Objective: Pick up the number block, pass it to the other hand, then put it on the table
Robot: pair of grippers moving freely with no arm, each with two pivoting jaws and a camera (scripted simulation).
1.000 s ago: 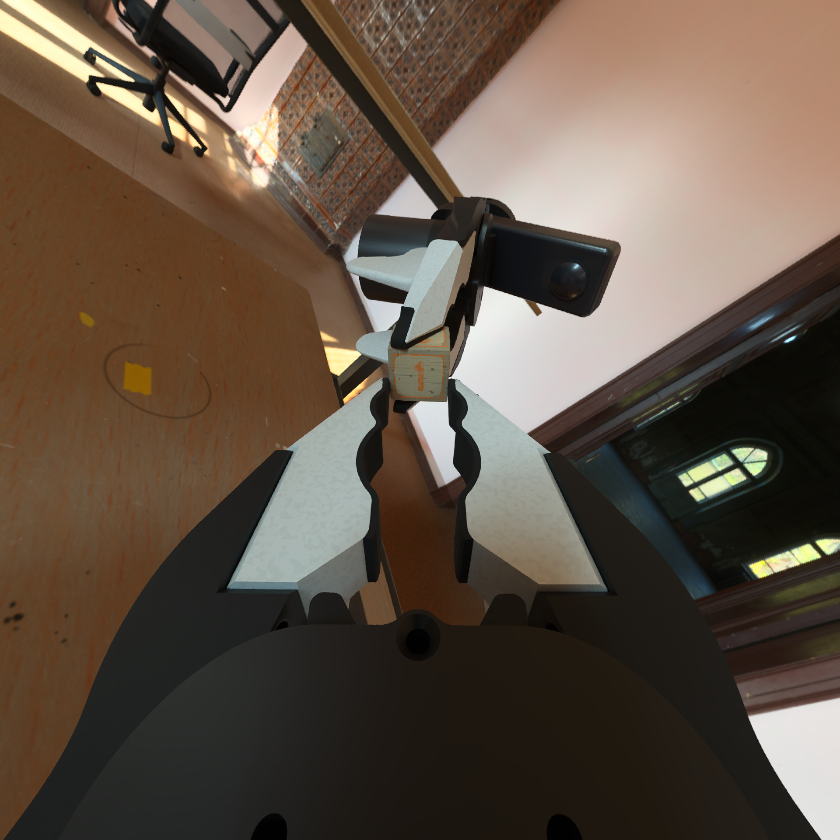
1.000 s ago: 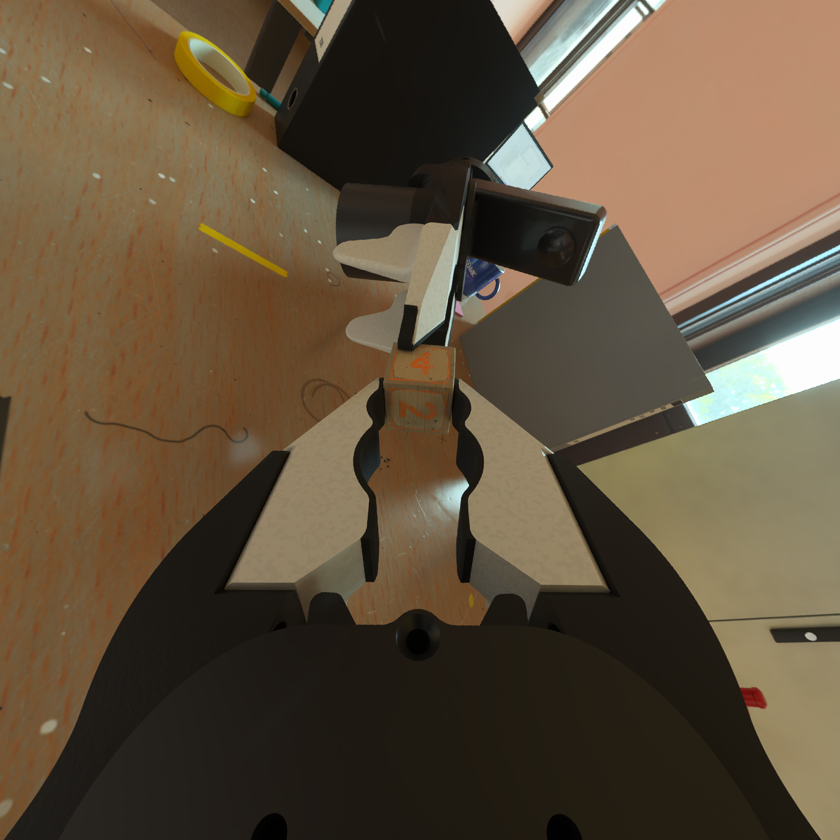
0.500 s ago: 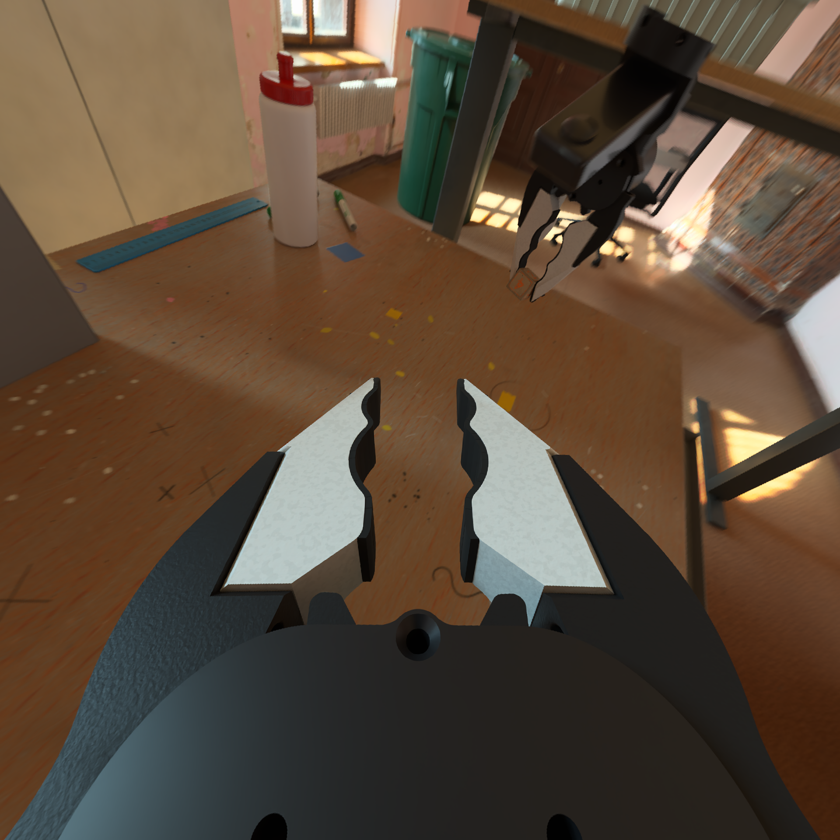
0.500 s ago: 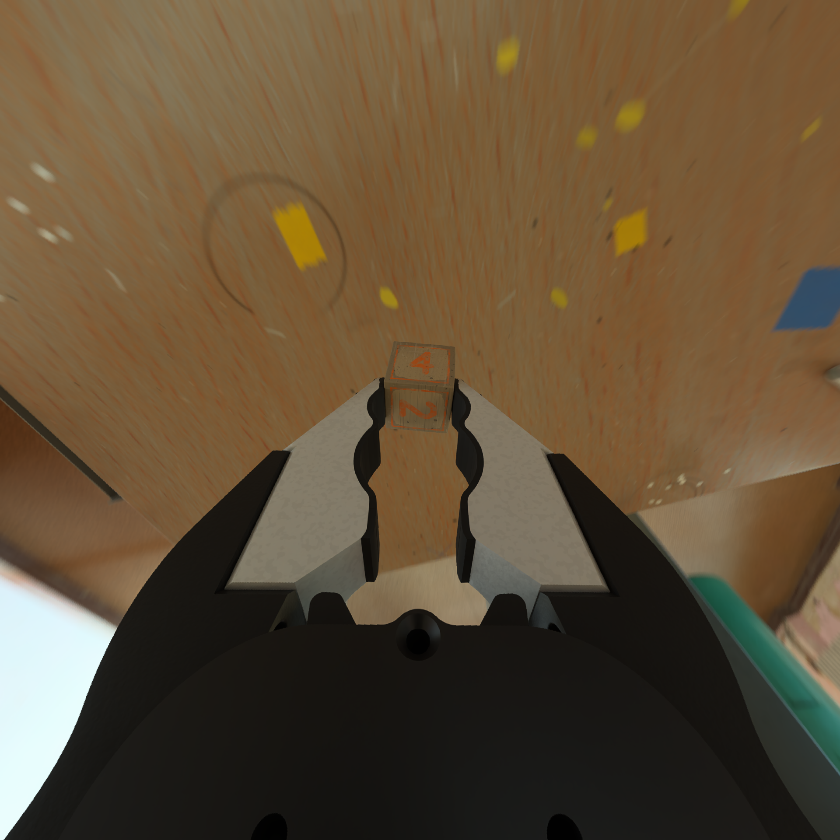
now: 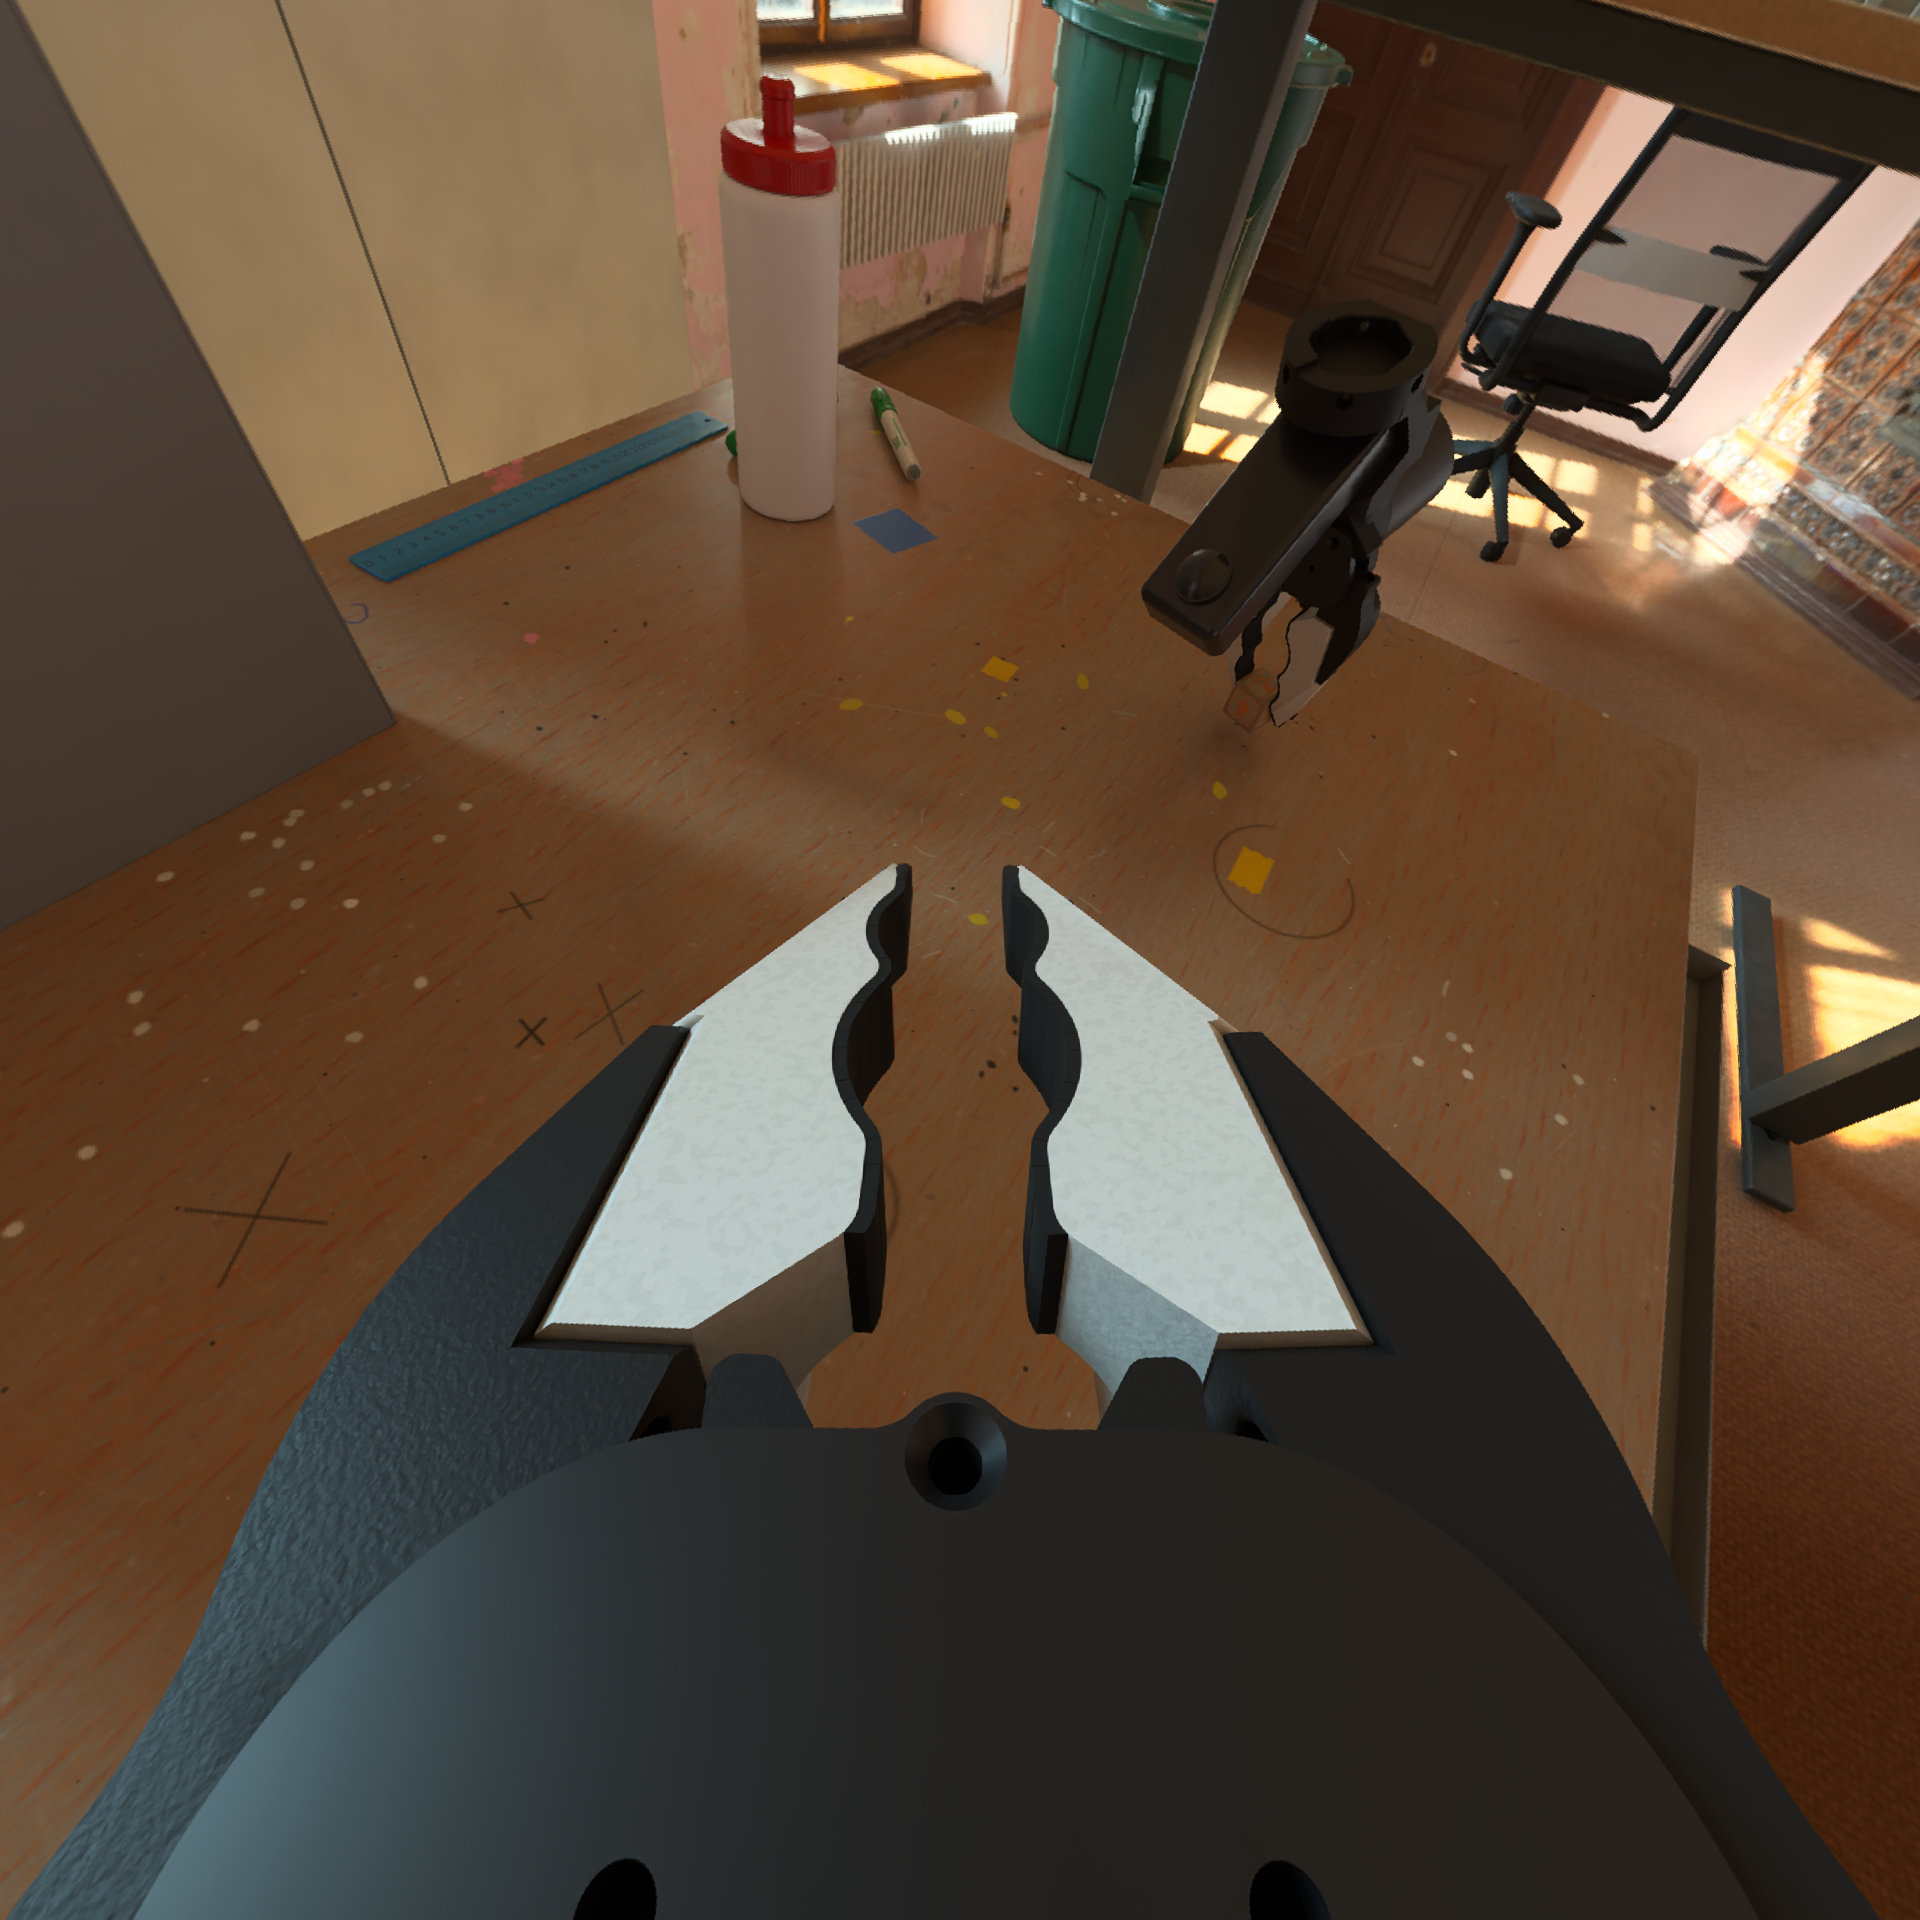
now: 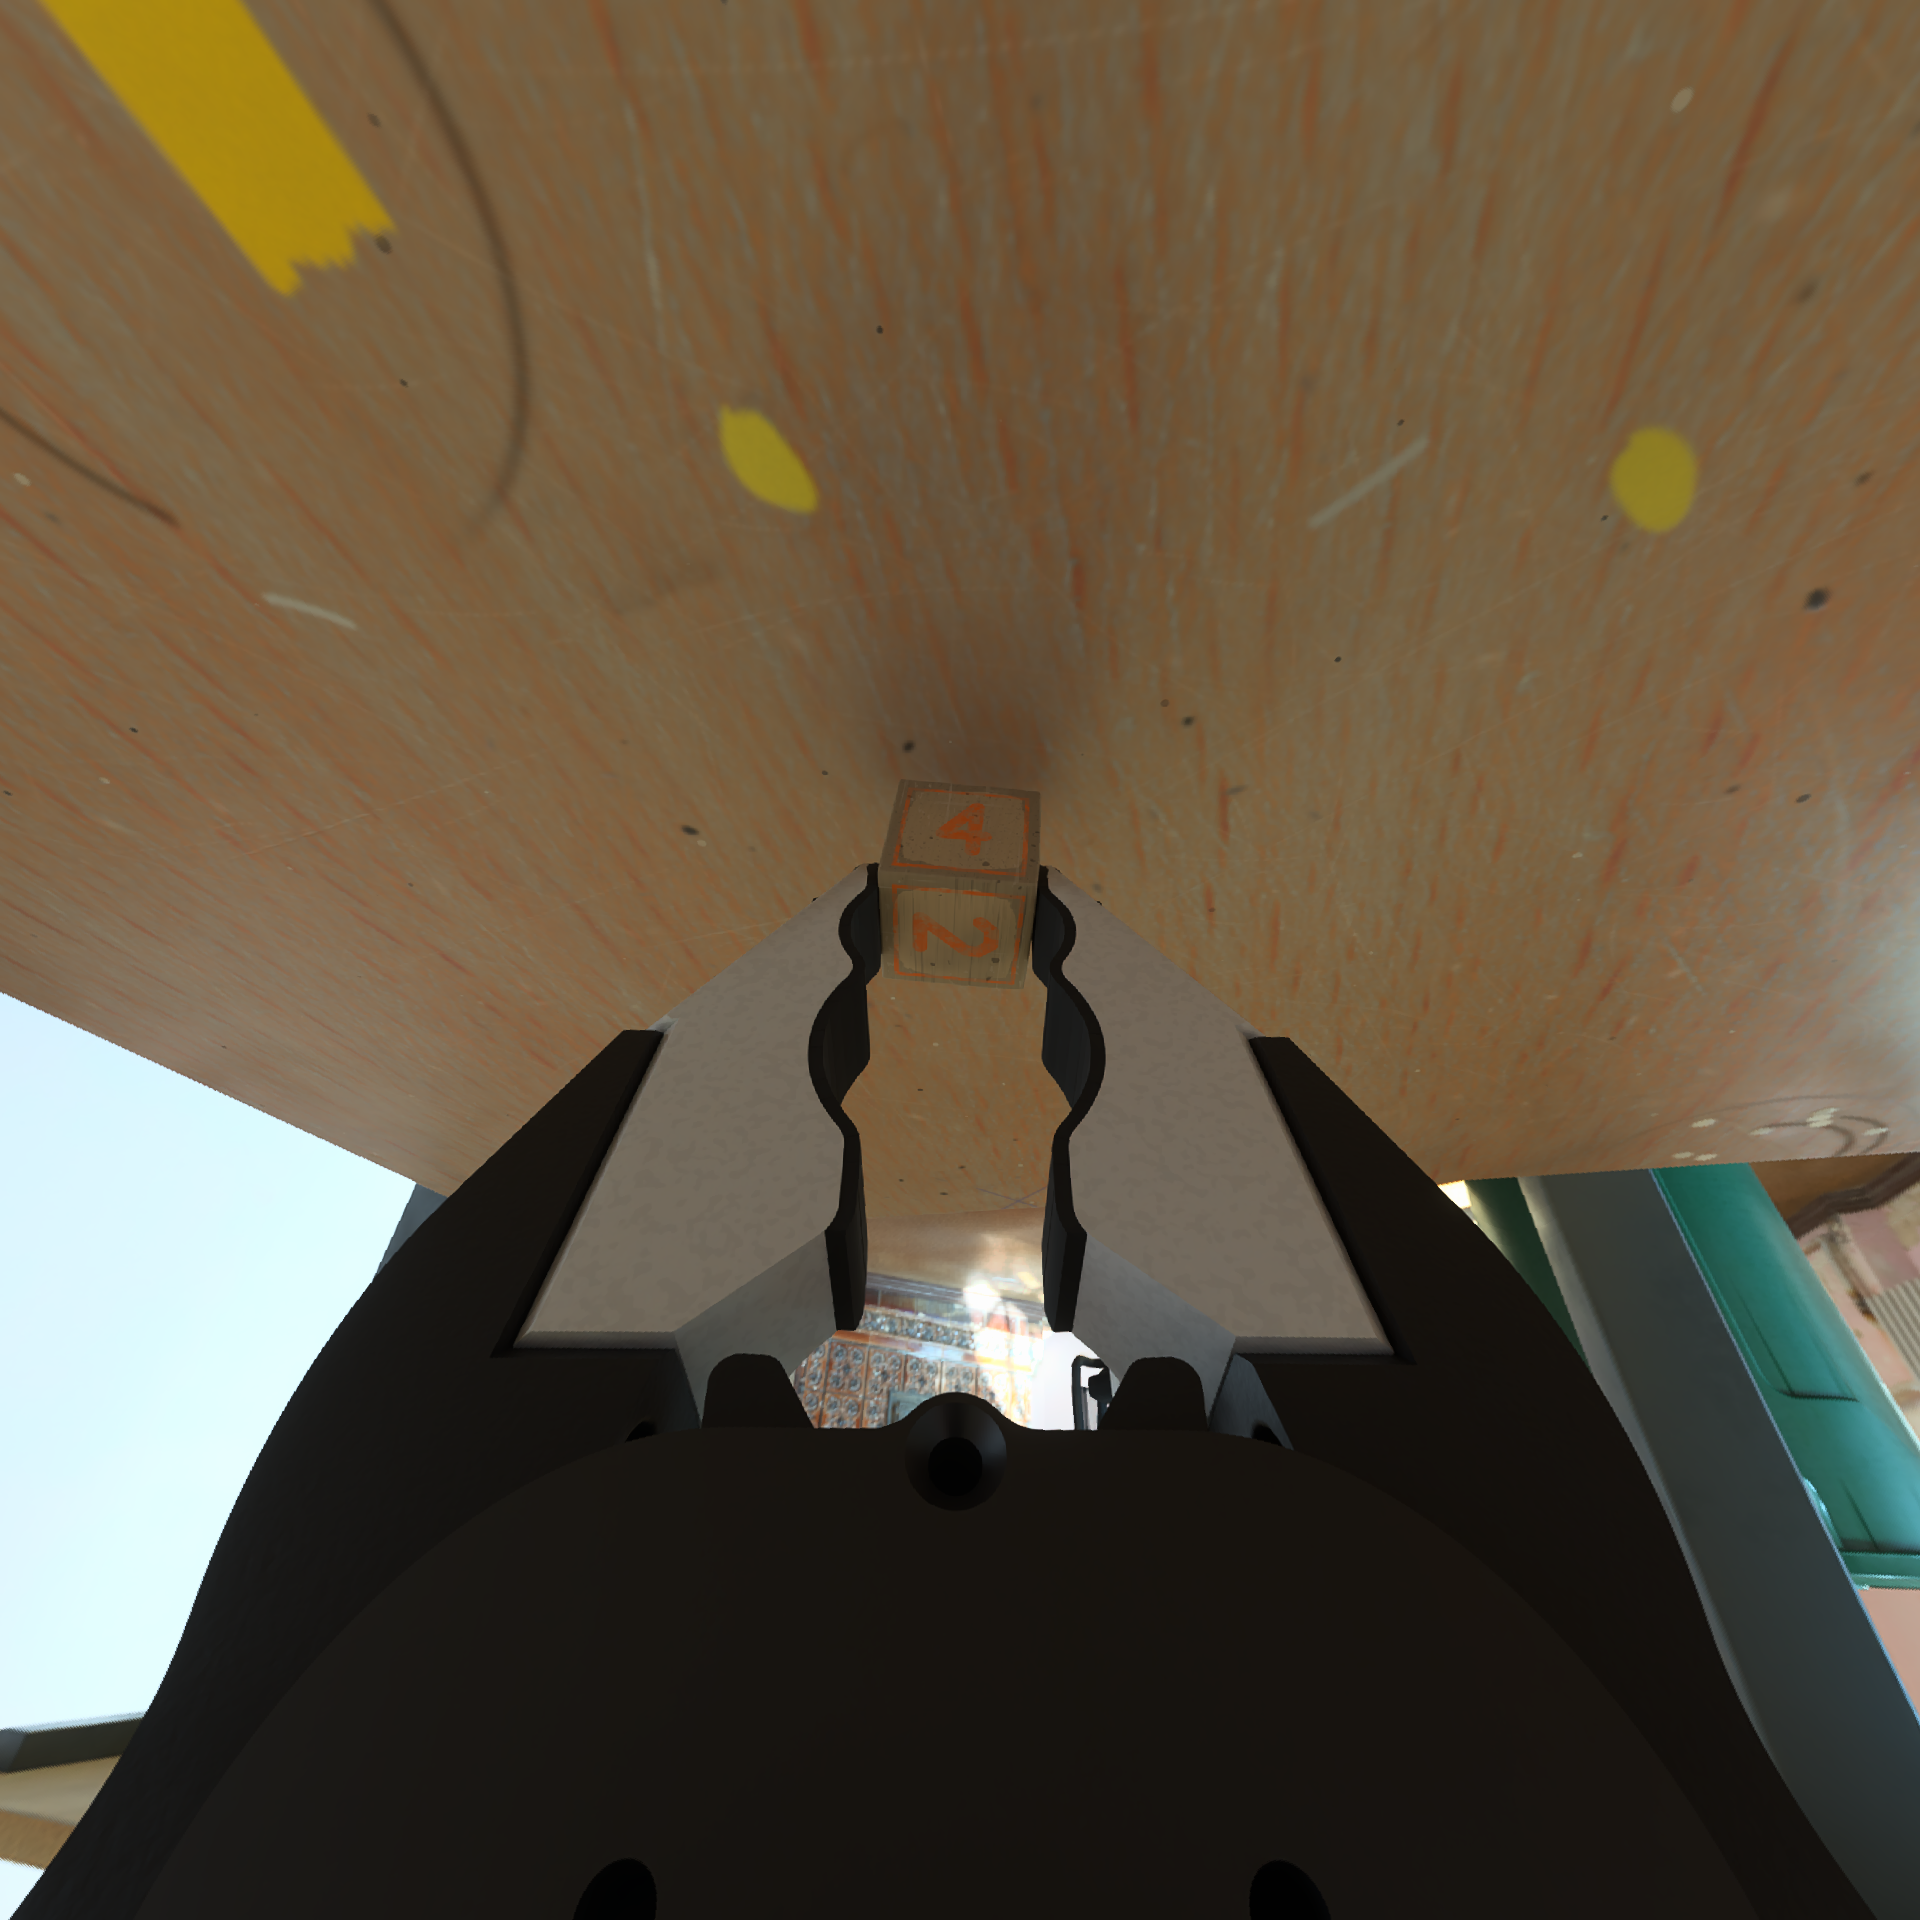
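The number block [image 6: 961,894] is a small wooden cube with orange figures. My right gripper [image 6: 956,878] is shut on it at the fingertips and points down at the wooden table [image 6: 1247,416]. The block is at or just above the tabletop; I cannot tell if it touches. In the left wrist view the right gripper [image 5: 1288,675] and the block [image 5: 1250,709] show at the far right of the table [image 5: 727,831]. My left gripper [image 5: 956,883] is empty, with a narrow gap between its jaws, above the table's middle and well apart from the block.
A white bottle with a red cap [image 5: 779,332], a green marker [image 5: 896,434] and a blue ruler [image 5: 540,494] lie at the back. A grey board [image 5: 135,520] stands at the left. Yellow tape in a drawn circle [image 5: 1250,870] is near the block. The table's right edge [image 5: 1688,935] is close.
The two grippers met at the block in the air; the left has since pulled back empty and its jaws have narrowed. The right has carried the block down to the tabletop.
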